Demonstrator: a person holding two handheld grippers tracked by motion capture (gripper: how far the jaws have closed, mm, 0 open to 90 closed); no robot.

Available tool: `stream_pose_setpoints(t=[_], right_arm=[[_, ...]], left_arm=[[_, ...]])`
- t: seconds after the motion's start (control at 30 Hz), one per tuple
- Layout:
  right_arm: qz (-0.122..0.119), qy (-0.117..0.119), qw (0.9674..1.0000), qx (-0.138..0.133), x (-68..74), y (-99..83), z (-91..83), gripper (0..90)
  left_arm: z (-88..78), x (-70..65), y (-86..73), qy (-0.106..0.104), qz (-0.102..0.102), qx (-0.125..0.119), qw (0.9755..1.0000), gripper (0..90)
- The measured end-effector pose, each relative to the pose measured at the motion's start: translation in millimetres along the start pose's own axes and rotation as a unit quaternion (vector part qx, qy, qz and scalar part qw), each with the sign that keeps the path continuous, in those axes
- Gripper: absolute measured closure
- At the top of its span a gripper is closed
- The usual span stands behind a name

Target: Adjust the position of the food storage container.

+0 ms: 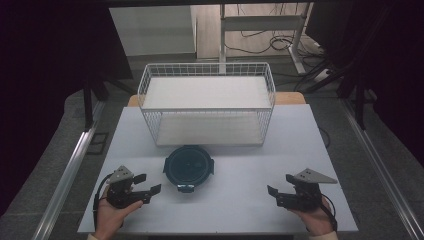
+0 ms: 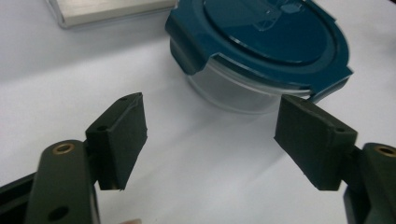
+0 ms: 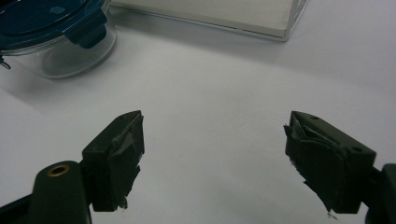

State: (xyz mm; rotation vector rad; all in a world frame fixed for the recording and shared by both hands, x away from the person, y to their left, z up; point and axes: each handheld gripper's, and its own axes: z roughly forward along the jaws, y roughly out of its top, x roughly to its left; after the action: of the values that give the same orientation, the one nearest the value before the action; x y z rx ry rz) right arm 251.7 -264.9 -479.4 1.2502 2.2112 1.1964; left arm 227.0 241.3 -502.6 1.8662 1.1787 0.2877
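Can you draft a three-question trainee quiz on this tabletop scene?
1. True or false: the left gripper is clamped on the round clear glass container with the dark teal snap-on lid.
2. Which stands farther from the person: (a) the white wire basket, (b) the container?
3. Fill in: the fingers of the right gripper stand ____ with nothing between them.

Key: 1. False, its jaws are open and short of the container. 2. a. 3. open.
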Motion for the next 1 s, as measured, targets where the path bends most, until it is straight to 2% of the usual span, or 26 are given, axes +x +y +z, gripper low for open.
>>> stream_pose_setpoints(t=[0.27, 0.53, 0.6, 0.7, 1.0], right_arm=[[0.003, -0.003, 1.0000, 0.004, -3.2, 0.2, -0.8, 20.4], [0.001, -0.005, 1.0000, 0.008, -9.1, -0.5, -1.3, 20.7], [0.000, -0.005, 0.9999, 0.009, -10.7, -1.0, -1.9, 20.8], [0.002, -0.008, 0.9999, 0.009, -12.2, -1.9, -2.4, 20.9], [-0.002, -0.007, 0.9998, 0.016, -10.0, -1.2, 0.5, 20.9]], left_arm=[[-2.6, -0.2, 5.8, 0.002, -0.011, 0.001, 0.9999, 30.0], [-8.1, -2.9, 20.3, 0.000, -0.018, 0.000, 0.9998, 33.7], [-8.8, -4.4, 25.5, 0.003, -0.017, 0.001, 0.9999, 40.9], [-10.2, -7.3, 36.2, 0.002, -0.012, 0.004, 0.9999, 45.2], [-9.6, -8.5, 51.6, 0.000, 0.006, 0.016, 0.9999, 57.0]])
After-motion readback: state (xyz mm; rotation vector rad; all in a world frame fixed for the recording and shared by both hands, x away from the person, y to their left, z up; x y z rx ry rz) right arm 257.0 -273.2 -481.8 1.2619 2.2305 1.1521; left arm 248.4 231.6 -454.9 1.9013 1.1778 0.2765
